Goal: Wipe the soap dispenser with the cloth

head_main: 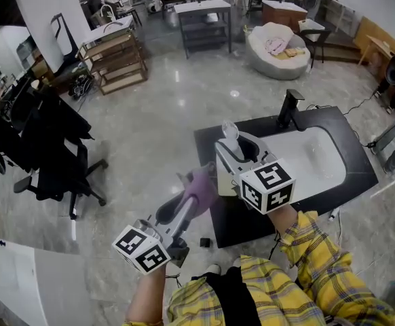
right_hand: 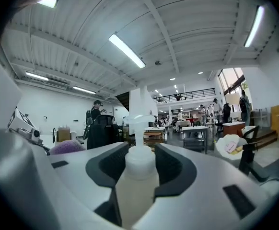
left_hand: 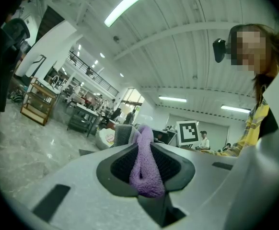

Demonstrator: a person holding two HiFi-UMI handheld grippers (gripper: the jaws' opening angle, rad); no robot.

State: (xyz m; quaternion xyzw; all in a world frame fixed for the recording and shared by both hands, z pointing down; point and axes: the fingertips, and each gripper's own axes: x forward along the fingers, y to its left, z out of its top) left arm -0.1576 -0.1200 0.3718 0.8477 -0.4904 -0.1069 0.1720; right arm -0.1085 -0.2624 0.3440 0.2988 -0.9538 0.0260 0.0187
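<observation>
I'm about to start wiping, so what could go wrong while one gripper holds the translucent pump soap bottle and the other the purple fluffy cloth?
The right gripper clamps the translucent plastic pump soap dispenser near its neck, in mid-air; sideways wiping pressure might twist it loose and drop it. The left gripper pinches only a fold of the purple terry cloth, which could pull out when rubbed.

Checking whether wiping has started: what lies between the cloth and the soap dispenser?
One side of the right gripper, shut on the soap dispenser, separates it from the cloth; seen in head and right gripper views.
</observation>
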